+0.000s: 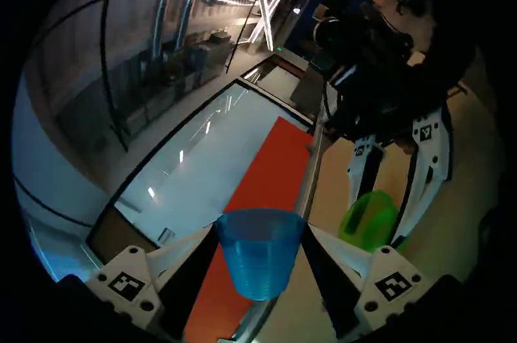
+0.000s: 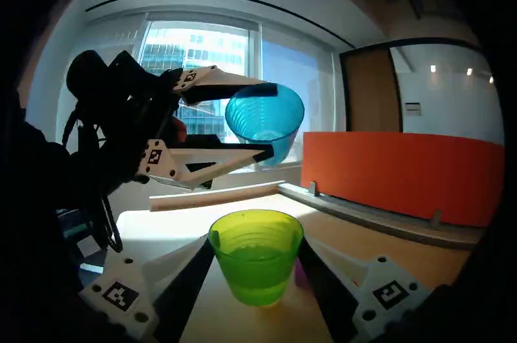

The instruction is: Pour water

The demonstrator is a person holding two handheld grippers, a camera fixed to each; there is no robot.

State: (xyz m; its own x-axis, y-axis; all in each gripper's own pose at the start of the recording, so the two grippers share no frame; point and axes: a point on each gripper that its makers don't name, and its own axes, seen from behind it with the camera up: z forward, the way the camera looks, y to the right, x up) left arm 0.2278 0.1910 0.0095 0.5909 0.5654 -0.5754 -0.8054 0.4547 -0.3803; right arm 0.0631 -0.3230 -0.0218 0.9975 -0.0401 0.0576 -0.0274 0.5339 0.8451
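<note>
Two cups show in the left gripper view. The blue cup [image 1: 260,252] sits at 6 o'clock, clamped between the left gripper's [image 1: 260,232] fingers. The green cup [image 1: 369,220], at 4 o'clock, is clamped by the right gripper [image 1: 377,225]. In the right gripper view, the green cup is at 6 o'clock in its own jaws, over the table [image 2: 362,239]. The blue cup hangs tilted at 12 o'clock, mouth toward the camera.

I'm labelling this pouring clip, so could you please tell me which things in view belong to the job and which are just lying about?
Part of the job:
blue cup, tipped, in the left gripper
green cup, some liquid inside, in the right gripper

Just there:
orange partition
table
window
door
</note>
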